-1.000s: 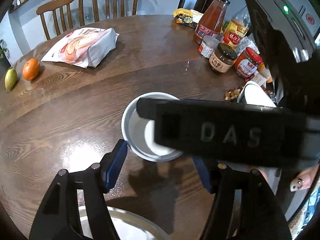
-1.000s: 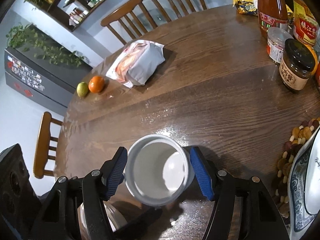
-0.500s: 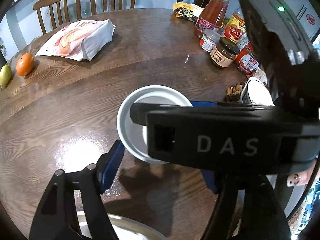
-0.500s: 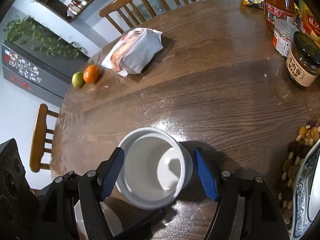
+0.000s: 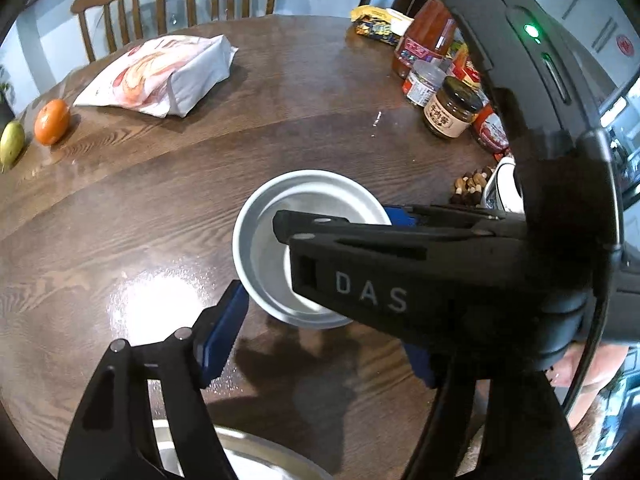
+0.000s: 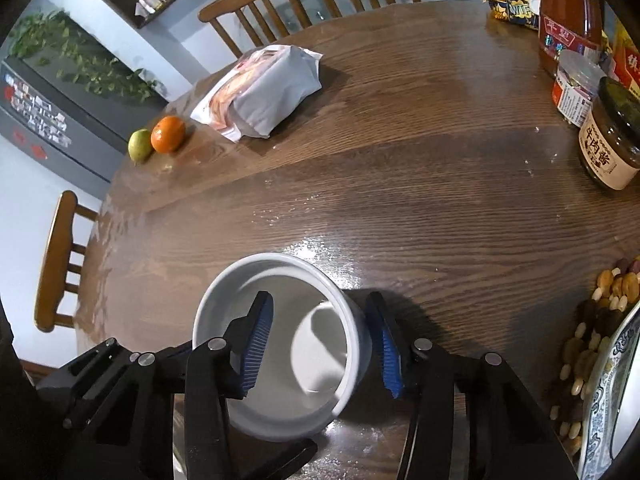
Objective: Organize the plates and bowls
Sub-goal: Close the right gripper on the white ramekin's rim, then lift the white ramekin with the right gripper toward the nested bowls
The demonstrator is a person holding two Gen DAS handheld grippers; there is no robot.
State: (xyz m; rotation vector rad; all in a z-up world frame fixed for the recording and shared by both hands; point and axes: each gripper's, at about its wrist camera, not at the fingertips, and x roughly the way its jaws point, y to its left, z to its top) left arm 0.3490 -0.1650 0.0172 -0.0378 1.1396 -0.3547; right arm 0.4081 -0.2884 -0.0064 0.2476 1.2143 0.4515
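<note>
Currently | right tool (image 6: 320, 344): pads straddling the white bowl's (image 6: 280, 344) wall, grip unconfirmed | left tool (image 5: 320, 344): wide apart, empty | bowl on surface (image 6: 400, 160) | stacking judged barely begun; patterned plate (image 6: 604, 392) untouched

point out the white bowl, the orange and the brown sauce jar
white bowl (image 6: 320, 344), right wrist view, inside bottom
orange (image 6: 168, 134), right wrist view, middle of the peel
brown sauce jar (image 6: 610, 148), right wrist view, front label
</note>
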